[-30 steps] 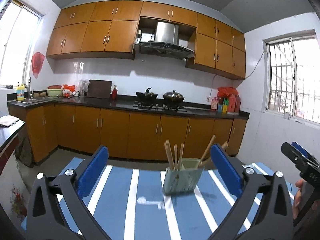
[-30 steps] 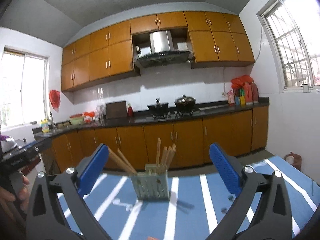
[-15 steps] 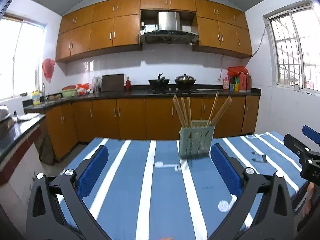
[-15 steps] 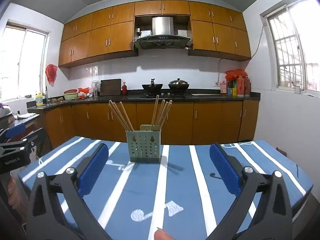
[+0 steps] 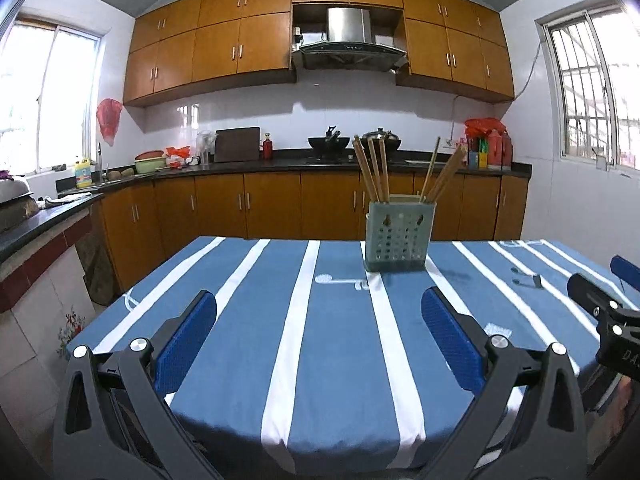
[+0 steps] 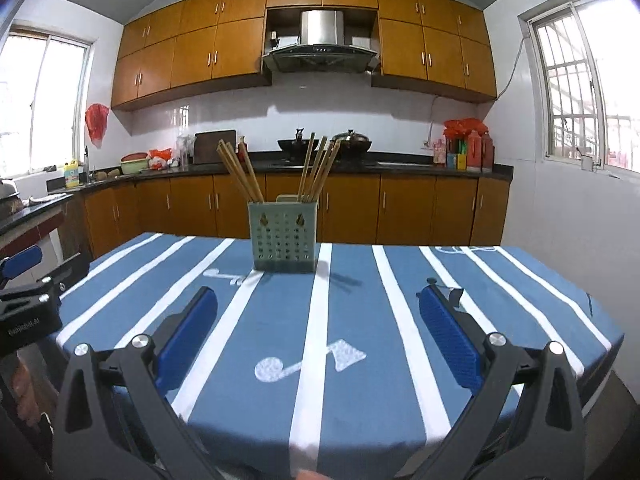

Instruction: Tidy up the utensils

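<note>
With both the left gripper [image 5: 318, 332] and right gripper [image 6: 318, 330] spread wide and empty near the worktop's [image 6: 360, 304] front edge, we're best off reaching slowly toward the green holder [image 6: 283, 236] of chopsticks [image 6: 316, 168] by its far edge, taking one stick cleanly.

The left gripper [image 5: 319, 336] is hanging over the near end of the table [image 5: 240, 352], its jaws spread wide with nothing between them. A pale green utensil holder [image 5: 397, 237] is standing upright toward the far edge, on the blue striped tablecloth [image 5: 340, 380]. Wooden chopsticks [image 5: 374, 172] are leaning out of it in two bunches. The right gripper [image 5: 608, 312] is showing at the right edge, partly cropped.
</note>
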`<state>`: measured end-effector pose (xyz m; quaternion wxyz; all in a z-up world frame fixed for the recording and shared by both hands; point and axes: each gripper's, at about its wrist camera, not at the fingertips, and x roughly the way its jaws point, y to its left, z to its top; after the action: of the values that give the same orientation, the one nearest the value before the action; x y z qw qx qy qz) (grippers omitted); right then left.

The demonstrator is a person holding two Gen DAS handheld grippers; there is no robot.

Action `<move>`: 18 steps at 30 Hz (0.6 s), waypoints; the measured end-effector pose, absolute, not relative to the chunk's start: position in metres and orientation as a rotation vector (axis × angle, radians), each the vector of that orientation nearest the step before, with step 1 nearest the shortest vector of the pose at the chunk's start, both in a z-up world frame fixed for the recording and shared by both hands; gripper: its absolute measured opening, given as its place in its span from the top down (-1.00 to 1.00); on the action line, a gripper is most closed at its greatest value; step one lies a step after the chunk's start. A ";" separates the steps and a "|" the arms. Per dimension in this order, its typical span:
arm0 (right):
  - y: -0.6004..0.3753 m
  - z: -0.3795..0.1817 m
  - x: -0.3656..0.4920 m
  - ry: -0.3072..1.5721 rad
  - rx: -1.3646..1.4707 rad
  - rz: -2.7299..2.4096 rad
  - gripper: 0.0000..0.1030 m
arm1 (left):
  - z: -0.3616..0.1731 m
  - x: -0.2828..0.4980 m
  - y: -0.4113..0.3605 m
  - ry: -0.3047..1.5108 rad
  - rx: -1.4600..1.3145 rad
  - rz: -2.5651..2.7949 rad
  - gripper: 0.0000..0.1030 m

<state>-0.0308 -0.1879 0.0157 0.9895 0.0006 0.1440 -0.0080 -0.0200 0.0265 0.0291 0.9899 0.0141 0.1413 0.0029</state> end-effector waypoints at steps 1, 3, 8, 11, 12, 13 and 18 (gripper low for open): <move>-0.187 0.014 -0.031 0.292 0.000 -0.019 -0.92 | 0.026 -0.020 0.026 0.293 0.029 0.005 -0.97; -0.187 0.009 -0.032 0.305 0.006 -0.027 -0.92 | 0.019 -0.020 0.025 0.316 0.022 0.000 -0.97; -0.193 0.005 -0.033 0.313 0.035 -0.038 -0.92 | 0.007 -0.022 0.024 0.348 0.010 -0.011 -0.96; -0.194 0.003 -0.034 0.315 0.048 -0.042 -0.92 | 0.005 -0.025 0.023 0.348 0.011 -0.016 -0.96; -0.194 0.003 -0.034 0.318 0.049 -0.041 -0.92 | 0.005 -0.025 0.022 0.348 0.011 -0.016 -0.96; -0.194 0.002 -0.034 0.320 0.050 -0.041 -0.92 | 0.005 -0.025 0.022 0.349 0.010 -0.017 -0.96; -0.193 0.000 -0.035 0.326 0.048 -0.039 -0.92 | 0.003 -0.027 0.022 0.359 0.009 -0.025 -0.96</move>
<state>-0.0346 -0.1930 -0.0005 0.9863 0.0237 0.1622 -0.0195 -0.0273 0.0218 0.0030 0.9839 0.0045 0.1784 -0.0127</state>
